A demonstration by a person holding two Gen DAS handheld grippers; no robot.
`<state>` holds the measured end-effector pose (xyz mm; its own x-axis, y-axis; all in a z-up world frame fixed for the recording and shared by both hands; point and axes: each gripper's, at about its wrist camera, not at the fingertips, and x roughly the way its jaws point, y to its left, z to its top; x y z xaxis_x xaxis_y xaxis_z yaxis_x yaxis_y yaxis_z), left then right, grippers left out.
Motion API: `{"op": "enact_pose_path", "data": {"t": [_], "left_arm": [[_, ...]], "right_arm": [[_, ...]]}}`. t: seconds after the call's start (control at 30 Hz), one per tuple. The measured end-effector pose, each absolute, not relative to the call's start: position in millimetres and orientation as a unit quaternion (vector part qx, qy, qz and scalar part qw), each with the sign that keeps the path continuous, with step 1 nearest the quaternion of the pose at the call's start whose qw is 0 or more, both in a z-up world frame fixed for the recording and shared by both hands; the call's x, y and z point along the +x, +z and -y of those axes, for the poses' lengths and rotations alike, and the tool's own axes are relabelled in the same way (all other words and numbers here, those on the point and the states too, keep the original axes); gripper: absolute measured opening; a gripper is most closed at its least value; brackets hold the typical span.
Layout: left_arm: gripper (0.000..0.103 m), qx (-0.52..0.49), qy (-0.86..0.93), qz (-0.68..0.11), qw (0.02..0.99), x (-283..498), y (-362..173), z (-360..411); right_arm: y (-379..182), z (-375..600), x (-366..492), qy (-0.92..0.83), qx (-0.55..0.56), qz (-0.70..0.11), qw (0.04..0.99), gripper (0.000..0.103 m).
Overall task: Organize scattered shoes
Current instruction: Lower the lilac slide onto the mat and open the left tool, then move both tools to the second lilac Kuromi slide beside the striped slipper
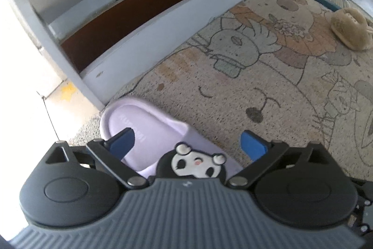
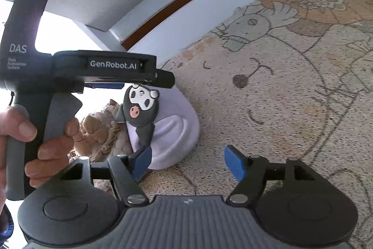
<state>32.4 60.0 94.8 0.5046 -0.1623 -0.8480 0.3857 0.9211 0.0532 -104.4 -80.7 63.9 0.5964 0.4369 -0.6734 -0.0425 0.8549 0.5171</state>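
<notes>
we see the purple slipper on the patterned rug, right below our left tongs. the blue pads stand wide apart, one over the slipper's footbed and one over the rug beyond its side, and neither presses on it. the slipper lies near the corner of the white shoe rack, just short of its bottom board.

in the right wrist view, our right tongs are open too, with nothing between the pads; the left pad sits at the slipper's edge, though we cannot tell if it touches. the slipper is ahead and to the left of them, under the left tool, which a hand holds by its grip.

the footbed carries raised letters, partly hidden and too soft to read whole. the left tool reads "das" and "genrobot.ai".

the slipper's long axis runs slantwise from the rack corner toward our left tongs; its heel is toward the rack, and its closed front, with a black and white cartoon charm, is toward us. a tan fluffy slipper lies well apart near the doorway, and another tan fluffy thing lies beside the purple one.
</notes>
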Motion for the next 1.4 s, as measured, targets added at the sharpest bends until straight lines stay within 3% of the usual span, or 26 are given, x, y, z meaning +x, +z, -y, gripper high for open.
{"op": "enact_pose_path", "data": {"t": [0.27,0.5,1.4], "left_arm": [[0.102,0.121,-0.157,-0.473,0.858,31,97,-45],[0.103,0.123,-0.165,-0.473,0.856,29,100,-29],[0.103,0.140,-0.220,-0.474,0.841,-8,104,52]], "right_arm": [[68,88,-111,0.133,0.226,-0.421,0.868,0.085],[72,96,-117,0.120,0.217,-0.415,0.876,0.100],[80,182,-166,-0.017,0.245,-0.386,0.889,0.102]]}}
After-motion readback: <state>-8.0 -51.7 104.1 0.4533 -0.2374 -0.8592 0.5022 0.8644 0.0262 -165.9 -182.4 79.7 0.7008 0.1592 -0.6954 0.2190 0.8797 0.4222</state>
